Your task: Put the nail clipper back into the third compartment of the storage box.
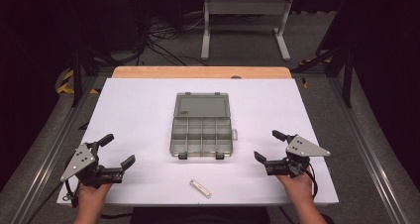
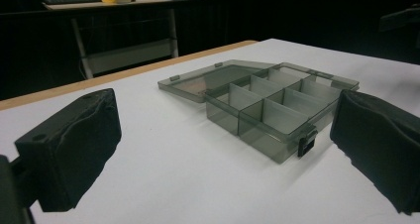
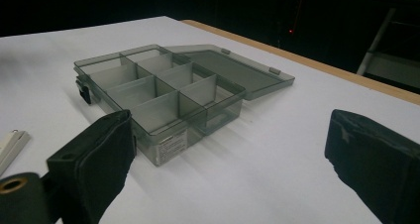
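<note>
A smoky-grey plastic compartment box [image 1: 202, 133] lies open in the middle of the white table, its lid [image 1: 202, 106] flat on the far side. Its several compartments look empty [image 2: 277, 110] [image 3: 158, 87]. A small white flat piece [image 1: 200, 188] lies near the front edge, and its end shows at the left of the right gripper view [image 3: 11, 145]. My left gripper [image 1: 118, 149] rests at the front left, open, nothing between its jaws [image 2: 225, 149]. At the front right my right gripper [image 1: 270, 145] also stands open and empty [image 3: 228, 159]. Both point toward the box from either side.
The white table sheet [image 1: 138, 110] ends in a wooden strip [image 1: 200, 72] at the far edge. Beyond it a white frame stand [image 1: 245, 23] and cables lie on the dark floor. Metal rails run along both table sides.
</note>
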